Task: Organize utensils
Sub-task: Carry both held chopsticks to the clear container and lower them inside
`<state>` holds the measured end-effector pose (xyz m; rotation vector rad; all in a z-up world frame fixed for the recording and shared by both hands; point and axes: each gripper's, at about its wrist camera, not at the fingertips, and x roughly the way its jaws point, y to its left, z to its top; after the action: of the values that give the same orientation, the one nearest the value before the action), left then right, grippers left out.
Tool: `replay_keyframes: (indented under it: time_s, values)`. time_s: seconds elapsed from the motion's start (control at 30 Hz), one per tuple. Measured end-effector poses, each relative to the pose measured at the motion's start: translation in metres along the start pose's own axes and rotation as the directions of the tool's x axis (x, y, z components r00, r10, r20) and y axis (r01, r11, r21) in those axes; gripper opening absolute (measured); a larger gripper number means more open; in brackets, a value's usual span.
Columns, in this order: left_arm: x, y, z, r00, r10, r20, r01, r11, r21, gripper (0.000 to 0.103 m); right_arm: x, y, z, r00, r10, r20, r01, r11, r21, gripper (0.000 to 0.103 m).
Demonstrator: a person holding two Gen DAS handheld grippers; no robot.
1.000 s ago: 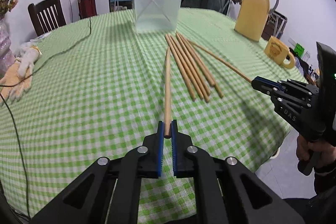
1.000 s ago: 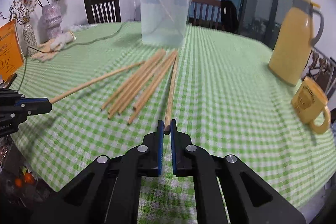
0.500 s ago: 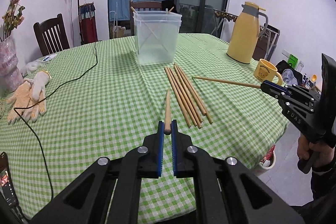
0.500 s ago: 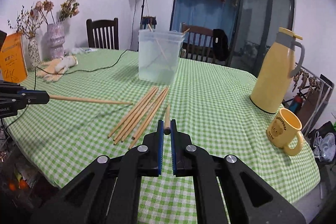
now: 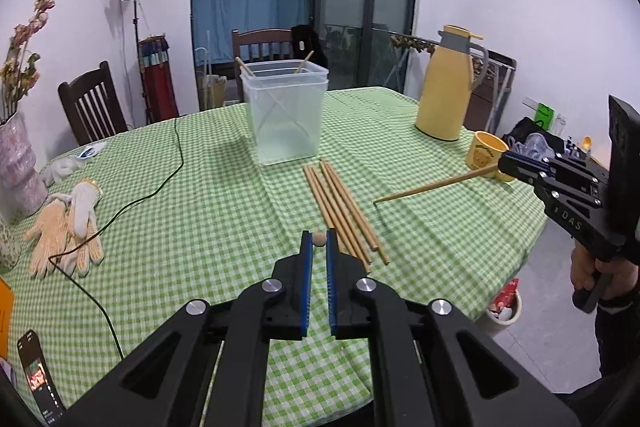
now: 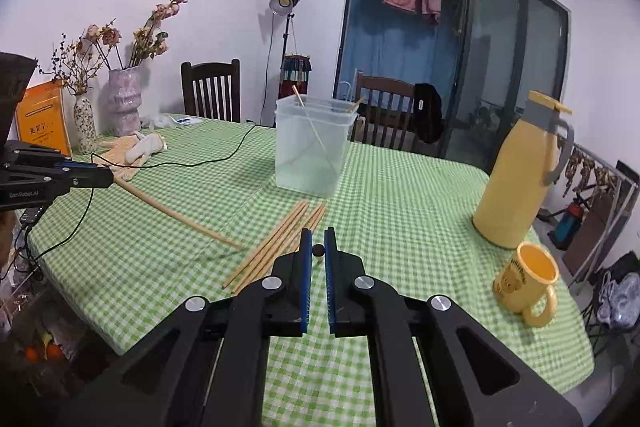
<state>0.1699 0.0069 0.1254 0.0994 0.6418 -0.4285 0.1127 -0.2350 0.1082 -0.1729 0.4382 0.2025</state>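
Observation:
My left gripper [image 5: 319, 238] is shut on one wooden chopstick [image 6: 176, 217], held above the green checked table [image 5: 200, 211]; in its own view only the butt end shows between the blue pads. My right gripper [image 6: 319, 247] is shut on another chopstick [image 5: 436, 185], also lifted, tip angled down toward the cloth. Several loose chopsticks [image 5: 344, 215] lie side by side in front of a clear plastic container [image 5: 286, 115] that has two chopsticks leaning inside it. Each gripper shows at the edge of the other's view, the left gripper [image 6: 102, 177] and the right gripper [image 5: 514, 163].
A yellow thermos jug [image 5: 444, 87] and yellow mug [image 5: 486, 155] stand at the right. Work gloves [image 5: 68, 227], a black cable [image 5: 160, 187], a phone [image 5: 38, 379] and vases [image 6: 122, 99] sit at the left. Chairs [image 6: 212, 87] stand behind the table. A hand [image 5: 596, 267] holds the right gripper.
Both grippers have risen, each lifting its chopstick off the cloth. The table looks farther away and more of the room shows. The jaws stayed shut.

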Motion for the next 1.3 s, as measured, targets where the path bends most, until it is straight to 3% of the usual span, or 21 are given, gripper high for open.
replay_keyframes:
  time_s: [0.23,0.33,0.5,0.63,0.8,1.13,1.3]
  values:
    - [-0.004,0.004,0.032,0.999,-0.027,-0.020,0.028,0.999,0.035,0.004,-0.001,-0.018,0.026,0.998,0.059,-0.032,-0.059,0.998,-0.012,0.006]
    - [-0.001,0.006,0.057,0.999,-0.017,-0.027,0.019,0.997,0.081,0.004,0.010,-0.031,0.042,0.989,0.127,-0.079,-0.126,0.992,0.017,0.006]
    - [0.028,0.015,0.107,0.995,-0.032,-0.095,0.045,0.990,0.134,0.004,0.047,-0.055,0.083,0.946,0.268,-0.181,-0.252,0.962,0.109,0.007]
    - [0.059,0.027,0.140,0.986,-0.065,-0.154,0.082,0.991,0.110,0.004,0.083,-0.064,0.115,0.919,0.301,-0.255,-0.277,0.952,0.127,0.007]
    - [0.091,0.032,0.160,0.975,-0.071,-0.210,0.098,0.988,0.119,0.004,0.126,-0.077,0.140,0.893,0.311,-0.326,-0.275,0.949,0.153,0.007]
    - [0.118,0.046,0.182,0.969,-0.098,-0.225,0.124,0.987,0.101,0.004,0.153,-0.089,0.151,0.882,0.314,-0.350,-0.272,0.948,0.165,0.006]
    - [0.098,0.051,0.219,0.985,-0.102,-0.138,0.119,0.986,0.119,0.004,0.147,-0.097,0.186,0.905,0.315,-0.286,-0.284,0.947,0.148,0.006]
